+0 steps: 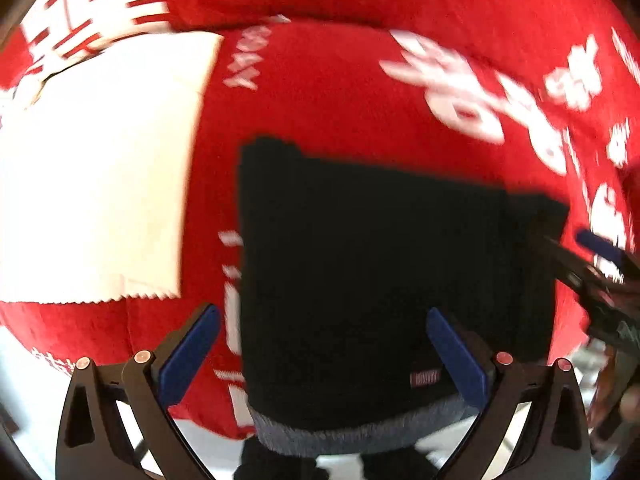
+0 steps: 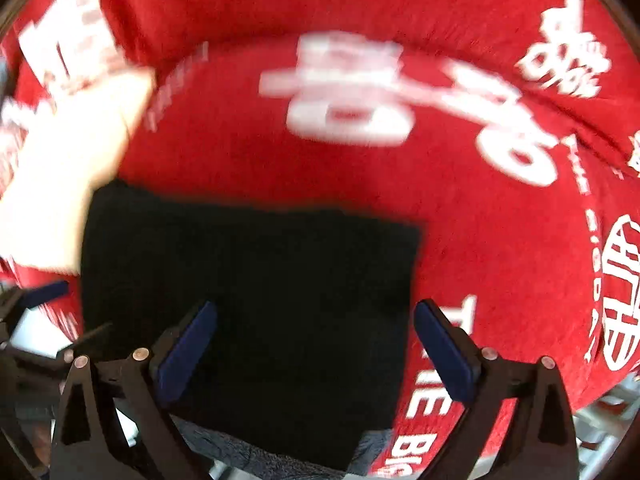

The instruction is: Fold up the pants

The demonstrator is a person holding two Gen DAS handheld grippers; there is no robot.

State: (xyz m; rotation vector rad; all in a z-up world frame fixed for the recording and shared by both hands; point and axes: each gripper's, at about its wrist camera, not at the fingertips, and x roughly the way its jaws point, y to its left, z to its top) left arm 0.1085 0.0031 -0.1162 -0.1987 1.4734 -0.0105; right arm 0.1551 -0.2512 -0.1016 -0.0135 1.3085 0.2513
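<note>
Red fleece blanket (image 1: 328, 92) with white lettering covers the surface, a white cloth (image 1: 92, 168) lying on it. Folded black pants (image 1: 384, 280) rest beside that cloth. Left gripper (image 1: 324, 354) and right gripper (image 2: 316, 350) hover above, jaws spread wide, gripping nothing.

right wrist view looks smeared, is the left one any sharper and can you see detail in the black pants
Right wrist view: the white lettering on the red printed blanket is motion-smeared. Left wrist view: somewhat sharper, though its lettering also streaks. In both, the folded black pants read as a flat dark patch, with only a small label and the grey waistband showing; fisheye bends the edges.
</note>
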